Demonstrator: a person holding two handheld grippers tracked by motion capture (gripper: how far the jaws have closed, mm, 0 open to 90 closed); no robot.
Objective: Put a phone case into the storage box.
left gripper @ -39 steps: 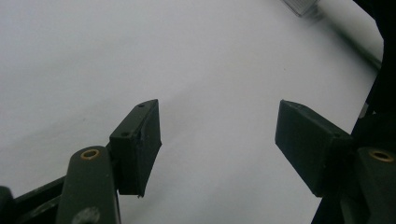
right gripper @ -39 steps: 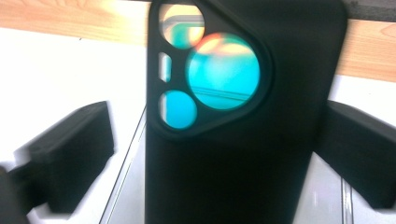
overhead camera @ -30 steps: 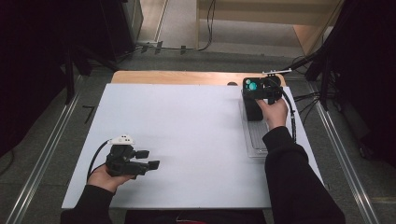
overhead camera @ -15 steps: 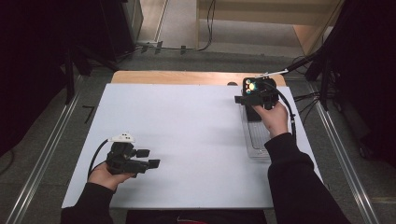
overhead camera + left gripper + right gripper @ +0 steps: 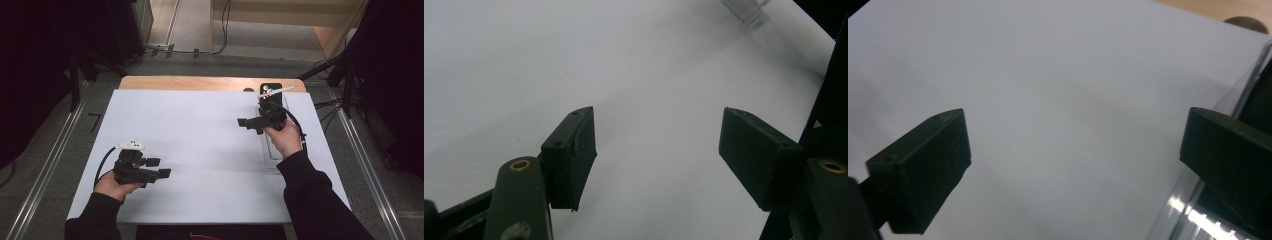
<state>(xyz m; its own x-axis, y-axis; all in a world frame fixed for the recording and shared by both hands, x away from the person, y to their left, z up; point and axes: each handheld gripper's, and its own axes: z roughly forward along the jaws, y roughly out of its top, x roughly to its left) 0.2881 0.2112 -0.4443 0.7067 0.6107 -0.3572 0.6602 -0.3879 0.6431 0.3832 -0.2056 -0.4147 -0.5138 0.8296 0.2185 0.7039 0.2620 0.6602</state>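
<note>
Your right tool hovers released beside the clear tray, far right. Your left tool rests released, empty, near left, out of the way.

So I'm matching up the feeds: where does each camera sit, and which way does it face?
High view: above the person's side, looking forward and down on the table; both forearms, left gripper, right gripper.
Left gripper view: on that gripper, facing across the table; its open jaws.
Right gripper view: on that gripper, beside the clear tray; open jaws.
Shared: the tray.
</note>
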